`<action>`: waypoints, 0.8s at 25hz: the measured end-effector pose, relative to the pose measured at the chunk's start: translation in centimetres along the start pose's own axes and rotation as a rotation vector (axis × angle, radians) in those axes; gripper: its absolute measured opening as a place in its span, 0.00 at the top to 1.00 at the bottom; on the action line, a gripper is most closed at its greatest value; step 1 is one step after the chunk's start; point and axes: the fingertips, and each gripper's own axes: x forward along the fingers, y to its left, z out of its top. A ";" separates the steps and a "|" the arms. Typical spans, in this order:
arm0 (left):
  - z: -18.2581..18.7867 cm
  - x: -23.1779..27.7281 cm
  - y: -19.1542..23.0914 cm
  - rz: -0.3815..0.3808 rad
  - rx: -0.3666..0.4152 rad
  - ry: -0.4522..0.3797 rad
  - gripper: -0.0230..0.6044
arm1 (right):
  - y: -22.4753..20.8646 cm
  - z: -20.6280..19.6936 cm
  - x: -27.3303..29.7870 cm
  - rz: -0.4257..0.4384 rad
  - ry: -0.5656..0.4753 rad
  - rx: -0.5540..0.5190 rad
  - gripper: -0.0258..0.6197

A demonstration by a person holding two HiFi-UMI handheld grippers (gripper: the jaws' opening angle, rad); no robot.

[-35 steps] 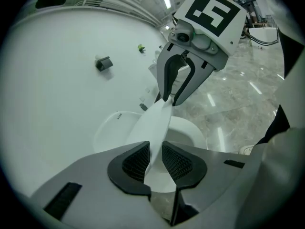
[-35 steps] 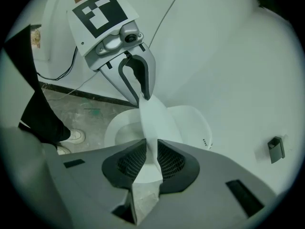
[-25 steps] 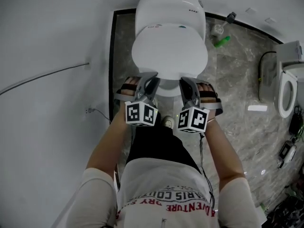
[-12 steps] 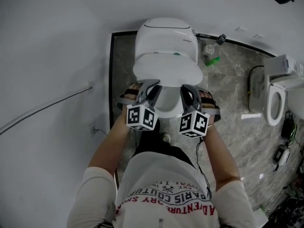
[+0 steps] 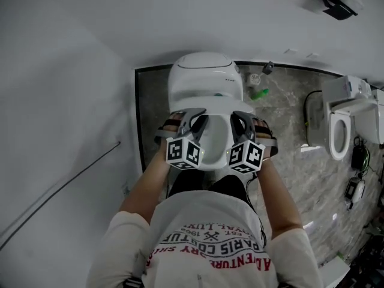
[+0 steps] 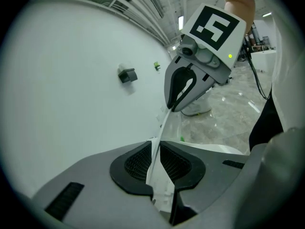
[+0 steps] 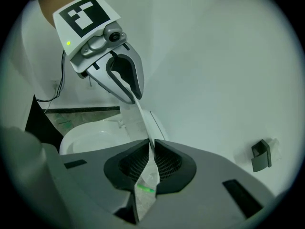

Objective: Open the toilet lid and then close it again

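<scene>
Toilet lid point(image 6: 162, 127) edge-on in left tool point(image 6: 154, 151), right tool point(image 7: 151, 149).

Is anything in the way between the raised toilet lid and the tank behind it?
Nothing visible. The left claw and right claw clamp the toilet lid at its front edge, and the gap back to the tank looks clear.

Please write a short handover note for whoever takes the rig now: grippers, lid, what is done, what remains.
Left hand-held gripper: shut on the front edge of the toilet lid.
Right hand-held gripper: shut on the same edge.
Lid: lifted off the seat, steeply tilted.
Done: most of the opening.
Left: finish opening, then lower it shut.
</scene>
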 end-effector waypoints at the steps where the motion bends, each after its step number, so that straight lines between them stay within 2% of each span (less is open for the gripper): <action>1: 0.0 0.3 0.6 -0.008 -0.013 0.000 0.86 | -0.6 0.2 0.4 -0.003 0.003 -0.002 0.90; 5: 0.2 1.7 3.4 -0.032 -0.040 0.014 0.86 | -3.3 0.9 1.9 -0.011 -0.004 0.011 0.90; 10: -0.2 3.9 6.2 -0.012 -0.049 0.022 0.86 | -5.9 1.3 4.2 -0.032 -0.040 0.023 0.90; 20: -1.5 7.7 10.9 0.035 -0.094 0.066 0.84 | -9.8 2.1 8.7 0.024 -0.106 0.002 0.90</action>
